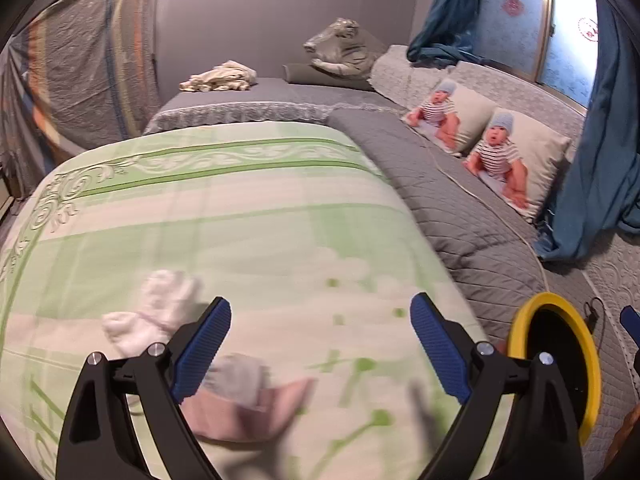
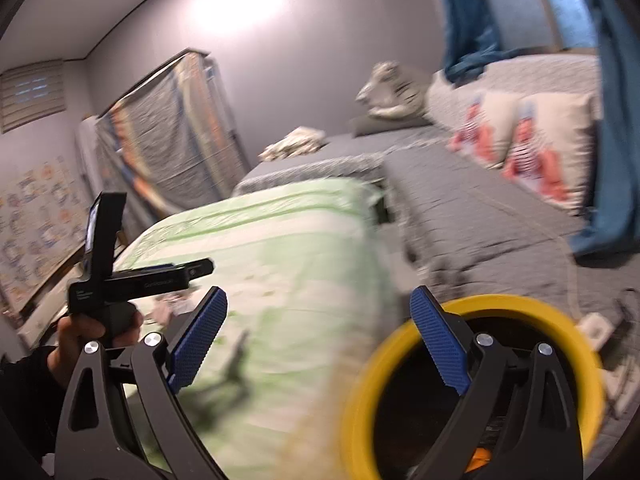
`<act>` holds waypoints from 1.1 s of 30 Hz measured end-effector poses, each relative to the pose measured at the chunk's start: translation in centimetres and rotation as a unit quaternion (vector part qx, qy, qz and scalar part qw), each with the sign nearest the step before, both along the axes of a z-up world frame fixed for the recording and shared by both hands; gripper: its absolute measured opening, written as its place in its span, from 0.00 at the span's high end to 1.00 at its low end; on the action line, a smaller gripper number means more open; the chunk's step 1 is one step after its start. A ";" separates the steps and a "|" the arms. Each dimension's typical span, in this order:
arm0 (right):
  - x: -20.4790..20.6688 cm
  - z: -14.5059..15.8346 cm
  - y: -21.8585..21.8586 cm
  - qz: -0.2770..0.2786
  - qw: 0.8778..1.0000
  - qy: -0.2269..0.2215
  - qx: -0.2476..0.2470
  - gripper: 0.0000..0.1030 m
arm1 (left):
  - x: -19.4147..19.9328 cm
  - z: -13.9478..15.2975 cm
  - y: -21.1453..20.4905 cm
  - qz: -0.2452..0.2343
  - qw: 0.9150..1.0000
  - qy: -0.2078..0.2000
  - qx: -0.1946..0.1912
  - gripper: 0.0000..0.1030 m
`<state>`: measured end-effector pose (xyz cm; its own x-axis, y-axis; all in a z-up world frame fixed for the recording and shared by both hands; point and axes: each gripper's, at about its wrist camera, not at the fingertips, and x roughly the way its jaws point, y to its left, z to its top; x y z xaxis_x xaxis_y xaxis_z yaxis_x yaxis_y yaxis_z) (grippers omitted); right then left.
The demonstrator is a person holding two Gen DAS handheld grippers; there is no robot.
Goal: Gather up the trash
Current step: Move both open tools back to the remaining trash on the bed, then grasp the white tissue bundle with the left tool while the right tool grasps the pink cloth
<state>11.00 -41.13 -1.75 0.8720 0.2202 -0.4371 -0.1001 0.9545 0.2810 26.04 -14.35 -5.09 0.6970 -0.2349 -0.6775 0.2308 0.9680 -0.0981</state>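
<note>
Both hand-held grippers, left (image 1: 320, 344) and right (image 2: 318, 340), gape empty over the bed (image 1: 460, 208), two tissues (image 1: 160, 312) and a pink scrap (image 1: 256, 408) still on the green quilt (image 1: 240, 208) beside the yellow-rimmed bin (image 2: 472, 384), so collection looks unfinished; no legible writing.

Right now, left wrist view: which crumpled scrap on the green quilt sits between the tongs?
The pinkish crumpled scrap, low between the open left tongs. The white crumpled tissue lies outside the left finger, further up the green-and-white quilt.
</note>
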 end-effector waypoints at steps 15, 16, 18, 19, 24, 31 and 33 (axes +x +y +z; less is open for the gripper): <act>8.0 -3.4 17.4 0.199 0.971 0.072 -0.114 0.20 | 3.4 -2.2 11.5 0.068 0.997 0.025 0.010 0.15; 8.2 -3.6 18.2 0.207 0.968 0.073 -0.124 0.22 | 3.6 -2.4 11.8 0.069 0.997 0.029 0.012 0.15; 8.8 -3.9 19.6 0.228 0.961 0.079 -0.135 0.25 | 3.8 -2.9 11.9 0.067 0.997 0.033 0.017 0.16; 9.1 -4.1 20.2 0.236 0.959 0.083 -0.136 0.26 | 4.0 -3.0 11.8 0.067 0.997 0.035 0.022 0.17; 10.5 -5.2 22.1 0.273 0.946 0.106 -0.142 0.31 | 4.9 -3.7 11.9 0.059 0.997 0.045 0.024 0.19; 12.6 -6.1 24.4 0.302 0.934 0.129 -0.142 0.36 | 6.3 -4.8 11.7 0.053 0.996 0.069 0.022 0.23; 13.3 -6.3 24.8 0.304 0.932 0.133 -0.143 0.38 | 6.8 -5.0 11.8 0.053 0.996 0.076 0.022 0.25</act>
